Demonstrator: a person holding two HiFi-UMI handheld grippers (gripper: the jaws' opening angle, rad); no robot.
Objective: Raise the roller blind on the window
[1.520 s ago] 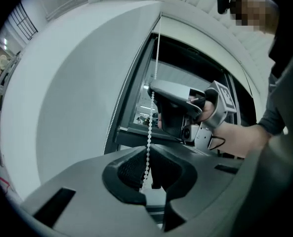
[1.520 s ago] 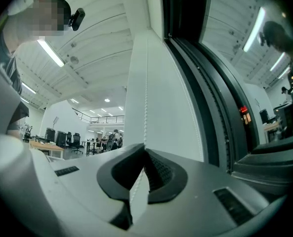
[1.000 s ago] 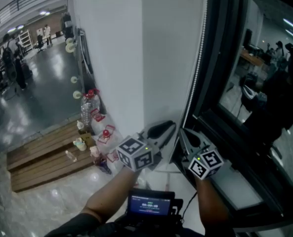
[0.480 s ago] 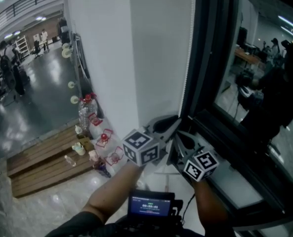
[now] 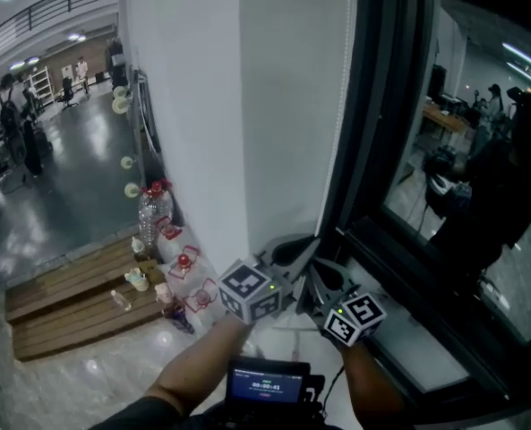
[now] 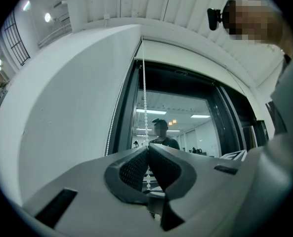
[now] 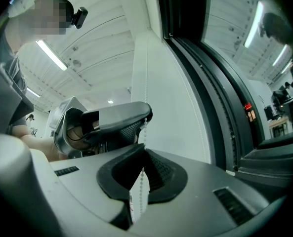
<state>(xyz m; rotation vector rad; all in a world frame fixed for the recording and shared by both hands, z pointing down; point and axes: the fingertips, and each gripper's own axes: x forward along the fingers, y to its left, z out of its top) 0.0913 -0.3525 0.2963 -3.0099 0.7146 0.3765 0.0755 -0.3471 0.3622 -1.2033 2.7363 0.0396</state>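
A white bead chain hangs down the edge of the white wall beside the dark-framed window. My left gripper points up at it. In the left gripper view its jaws are closing, and the pads meet on the chain, which runs up to the top of the window. My right gripper sits just below and right of the left one, shut on the same chain, which passes between its pads. The left gripper shows above it there. The blind itself is not in view.
Plastic water bottles, small containers and a wooden pallet lie on the floor at the left. A pale window sill runs at the right. The glass reflects a person. A small screen sits at my chest.
The left gripper's jaws, apart a second ago, have come together on the bead chain. Both grippers have sunk slightly, and the right one has moved left under the left one.
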